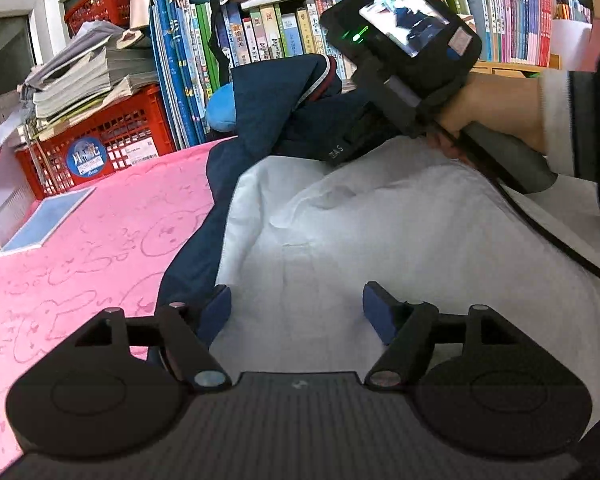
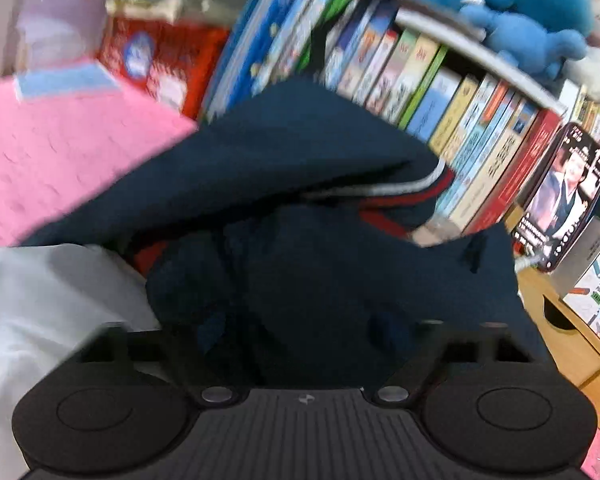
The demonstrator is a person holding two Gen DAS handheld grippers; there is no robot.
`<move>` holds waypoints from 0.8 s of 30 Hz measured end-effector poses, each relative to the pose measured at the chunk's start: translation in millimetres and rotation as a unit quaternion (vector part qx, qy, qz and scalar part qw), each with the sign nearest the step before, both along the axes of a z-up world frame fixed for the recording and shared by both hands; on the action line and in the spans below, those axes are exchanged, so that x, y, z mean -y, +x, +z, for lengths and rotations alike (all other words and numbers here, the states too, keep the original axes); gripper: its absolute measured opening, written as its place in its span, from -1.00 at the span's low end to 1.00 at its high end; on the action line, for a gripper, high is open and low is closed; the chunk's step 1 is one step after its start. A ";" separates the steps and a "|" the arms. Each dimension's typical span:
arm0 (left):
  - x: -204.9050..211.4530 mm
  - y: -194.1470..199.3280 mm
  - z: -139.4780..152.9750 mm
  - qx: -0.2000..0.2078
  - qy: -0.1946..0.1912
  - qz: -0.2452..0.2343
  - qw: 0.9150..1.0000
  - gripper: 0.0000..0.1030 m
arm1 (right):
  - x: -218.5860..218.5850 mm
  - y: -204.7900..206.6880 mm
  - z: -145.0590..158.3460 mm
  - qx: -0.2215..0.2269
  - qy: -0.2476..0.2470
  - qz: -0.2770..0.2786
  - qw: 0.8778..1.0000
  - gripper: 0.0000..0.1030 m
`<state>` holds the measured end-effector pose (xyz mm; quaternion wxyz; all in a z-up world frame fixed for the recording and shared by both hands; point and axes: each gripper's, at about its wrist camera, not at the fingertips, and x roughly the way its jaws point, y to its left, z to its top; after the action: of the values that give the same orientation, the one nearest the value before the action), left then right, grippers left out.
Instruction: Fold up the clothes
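Left gripper [image 1: 296,312] jaws spread over smooth white lining [image 1: 380,232] — right gripper [image 2: 296,332] blurred, grip unclear, against crumpled navy jacket [image 2: 280,160].

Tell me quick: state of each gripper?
Left gripper: open, empty, over the white jacket lining.
Right gripper: blurred against the navy blue jacket fabric; cannot be told.

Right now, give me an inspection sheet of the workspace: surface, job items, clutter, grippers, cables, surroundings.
Surface: pink patterned cover, mostly bare on the left.
Job's things: navy jacket bunched at the back, white lining spread in front.
Clutter: light blue book on the cover's far left edge.
Grippers: left gripper open over the lining, holding nothing; right gripper blurred against navy cloth, state unclear.
Cables: black cable trails across the lining.
Surroundings: bookshelf, red crate, blue plush toys.
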<state>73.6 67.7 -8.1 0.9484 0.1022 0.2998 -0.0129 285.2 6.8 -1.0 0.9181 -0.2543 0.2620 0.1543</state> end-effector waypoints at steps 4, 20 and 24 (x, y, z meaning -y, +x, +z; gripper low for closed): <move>2.0 -0.1 -1.2 0.002 0.006 0.001 1.000 0.45 | 23.4 0.2 15.3 0.014 0.031 -0.033 0.999 -0.77; 2.2 -0.6 -1.8 0.003 0.009 0.006 1.000 0.50 | 346.4 -164.3 131.5 0.208 0.059 -0.386 0.897 -0.86; 4.1 0.1 -1.7 0.004 0.016 0.009 1.000 0.53 | 418.5 -177.9 107.7 0.147 0.075 -0.471 0.866 -0.65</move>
<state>73.7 63.6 -9.8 0.9480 0.1145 0.2970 0.0003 107.3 -411.7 106.7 0.9258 -0.0506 0.2000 -0.3168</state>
